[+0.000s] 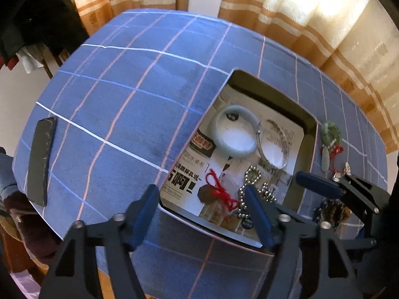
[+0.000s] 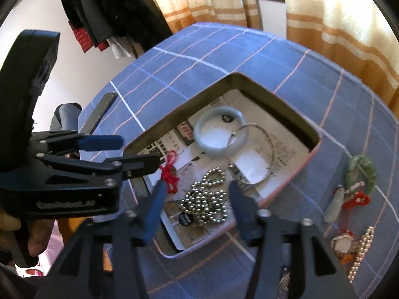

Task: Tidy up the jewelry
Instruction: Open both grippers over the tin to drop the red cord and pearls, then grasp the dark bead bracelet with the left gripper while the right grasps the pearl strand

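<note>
Here a shallow metal box sits on a table covered with a blue checked cloth, its floor lined with printed paper. Inside lie a pale jade bangle, a thin silver bangle leaning against it, a heap of silver bead chain and a dark pendant on a red cord.

The left gripper hangs over the near edge of the box with its blue-padded jaws spread wide; nothing is pinched between them, and the red-cord pendant and part of the bead chain lie on the paper below the gap. The right gripper is also spread, though less widely, above the bead chain, whose heap lies between the two pads without either pad visibly pressing on it.

Still outside the box, on the cloth to its right, are a green jade pendant with red cord, a pale oblong stone pendant, a watch with a beaded strap and a dark bead bracelet.

A dark phone lies flat near the far left edge of the table. Behind the table hang cream and orange curtains.
</note>
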### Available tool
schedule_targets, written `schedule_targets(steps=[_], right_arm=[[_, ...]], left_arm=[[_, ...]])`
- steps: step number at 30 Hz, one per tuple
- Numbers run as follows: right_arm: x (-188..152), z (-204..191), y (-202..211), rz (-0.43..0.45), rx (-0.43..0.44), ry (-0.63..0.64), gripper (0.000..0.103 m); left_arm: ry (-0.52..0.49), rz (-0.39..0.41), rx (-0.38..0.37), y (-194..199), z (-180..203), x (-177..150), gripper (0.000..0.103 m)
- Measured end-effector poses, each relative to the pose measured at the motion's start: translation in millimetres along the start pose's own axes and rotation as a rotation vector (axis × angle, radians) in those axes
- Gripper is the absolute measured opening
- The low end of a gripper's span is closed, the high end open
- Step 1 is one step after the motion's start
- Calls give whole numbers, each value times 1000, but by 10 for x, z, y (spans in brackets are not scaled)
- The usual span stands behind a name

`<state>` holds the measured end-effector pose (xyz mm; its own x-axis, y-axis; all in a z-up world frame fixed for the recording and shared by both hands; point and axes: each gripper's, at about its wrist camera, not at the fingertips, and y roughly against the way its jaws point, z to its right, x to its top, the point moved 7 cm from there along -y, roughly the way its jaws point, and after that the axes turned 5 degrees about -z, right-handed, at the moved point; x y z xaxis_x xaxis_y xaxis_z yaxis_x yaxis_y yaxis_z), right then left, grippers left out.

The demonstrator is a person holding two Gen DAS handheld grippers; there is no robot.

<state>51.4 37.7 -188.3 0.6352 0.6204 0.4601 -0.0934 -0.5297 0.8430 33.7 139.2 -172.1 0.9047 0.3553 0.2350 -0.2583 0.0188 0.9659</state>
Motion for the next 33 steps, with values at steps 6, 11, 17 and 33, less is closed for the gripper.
schedule_targets(steps=[6,11,17,33], right_arm=[[-110,250,394,57,-40,-50,60],[-520,1008,738,72,-181,-246,60],[-1107,1753,902,10,-317,-423,53],[-1118,1908,493,-37,-332,-356,36]], left_arm=[[-20,3,-7,98,125,-3,72],[-91,36,0,182,372,-57,72],[-168,37,-7,185,740,-184,72],[-295,-2,-35,66,1482,-486,72]])
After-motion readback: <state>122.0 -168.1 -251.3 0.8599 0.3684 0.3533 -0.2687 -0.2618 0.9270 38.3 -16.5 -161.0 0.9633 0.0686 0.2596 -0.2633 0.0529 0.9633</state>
